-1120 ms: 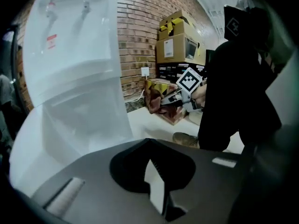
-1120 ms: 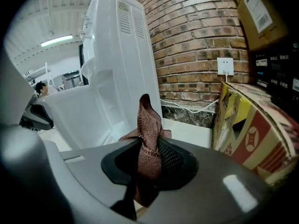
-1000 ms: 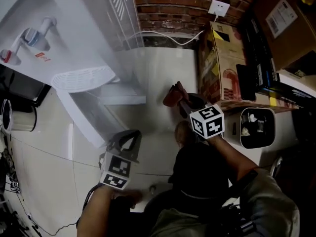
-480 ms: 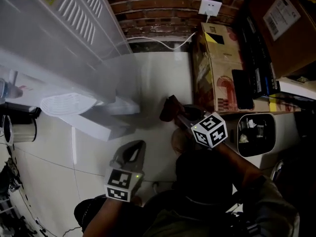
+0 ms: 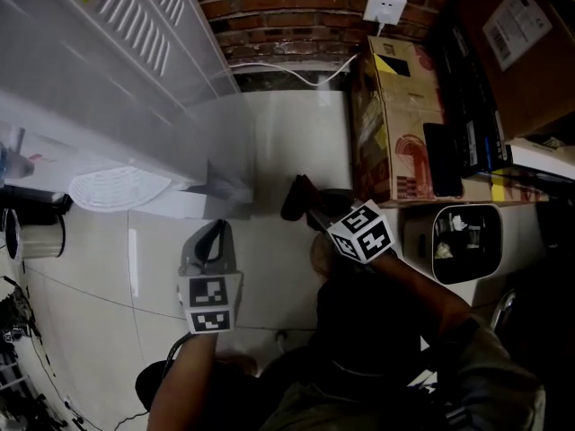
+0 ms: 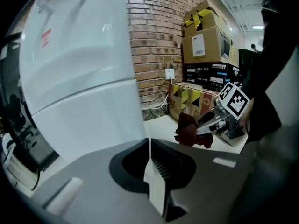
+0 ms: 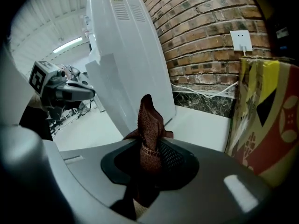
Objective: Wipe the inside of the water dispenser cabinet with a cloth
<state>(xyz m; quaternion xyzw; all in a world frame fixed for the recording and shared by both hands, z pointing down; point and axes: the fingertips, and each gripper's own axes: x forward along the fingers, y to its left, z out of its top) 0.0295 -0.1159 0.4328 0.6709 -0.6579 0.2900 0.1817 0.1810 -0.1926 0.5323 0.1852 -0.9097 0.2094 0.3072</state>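
Note:
The white water dispenser (image 5: 108, 70) stands at the upper left on a pale floor, and its lower front panel (image 6: 88, 125) looks flush with the body. My left gripper (image 5: 216, 230) is just in front of the dispenser's base, jaws shut with nothing between them (image 6: 149, 146). To its right, my right gripper (image 5: 305, 206) is shut on a dark red cloth (image 5: 295, 196), which stands up in a crumpled peak from the jaws (image 7: 149, 134). The left gripper view shows that cloth (image 6: 189, 130) hanging at the right gripper's tip.
A brick wall with a white socket (image 5: 384, 7) and a white cable (image 5: 287, 65) runs along the back. Stacked cardboard boxes (image 5: 395, 115) stand right of the cloth, with a white appliance (image 5: 463, 232) below them. A metal pot (image 5: 31, 232) sits at the far left.
The dispenser's lower door, open a second ago, has swung in against the body. My left gripper moved up toward it. The right gripper with the cloth sank a little.

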